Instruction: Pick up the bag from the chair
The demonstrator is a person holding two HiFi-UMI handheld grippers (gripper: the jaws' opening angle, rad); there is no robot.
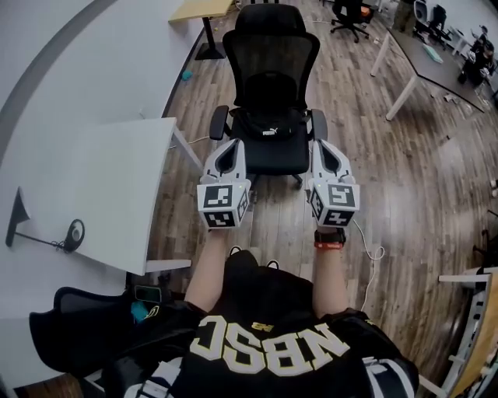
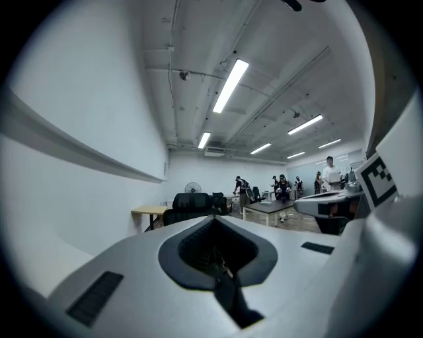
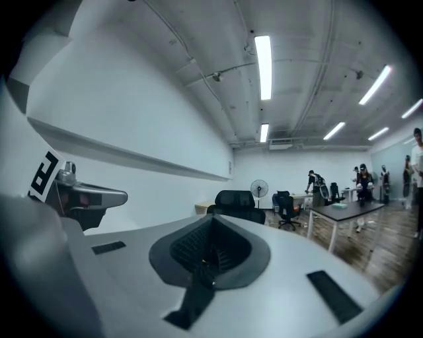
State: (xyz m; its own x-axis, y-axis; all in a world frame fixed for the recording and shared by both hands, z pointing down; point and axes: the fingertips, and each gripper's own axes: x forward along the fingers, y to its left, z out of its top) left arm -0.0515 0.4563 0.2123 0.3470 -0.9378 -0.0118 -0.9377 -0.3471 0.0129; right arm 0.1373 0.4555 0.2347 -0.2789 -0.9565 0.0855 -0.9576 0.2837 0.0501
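A black bag (image 1: 268, 124) with a small white logo lies across the seat of a black mesh office chair (image 1: 271, 62) straight ahead in the head view. My left gripper (image 1: 231, 148) hovers at the seat's front left corner, beside the left armrest, and is shut on nothing. My right gripper (image 1: 324, 148) hovers at the front right corner by the right armrest, also shut and holding nothing. Neither touches the bag. In the left gripper view the closed left gripper (image 2: 213, 220) hides the seat; only the chair back (image 2: 192, 203) shows. The right gripper view is likewise filled by the closed right gripper (image 3: 213, 219), with the chair back (image 3: 236, 201) beyond.
A white desk (image 1: 101, 186) stands close on the left, its corner near the left gripper. A white table (image 1: 424, 66) is at the back right, a wooden desk (image 1: 201, 9) behind the chair. A white cable (image 1: 372, 253) lies on the wood floor. People stand far off.
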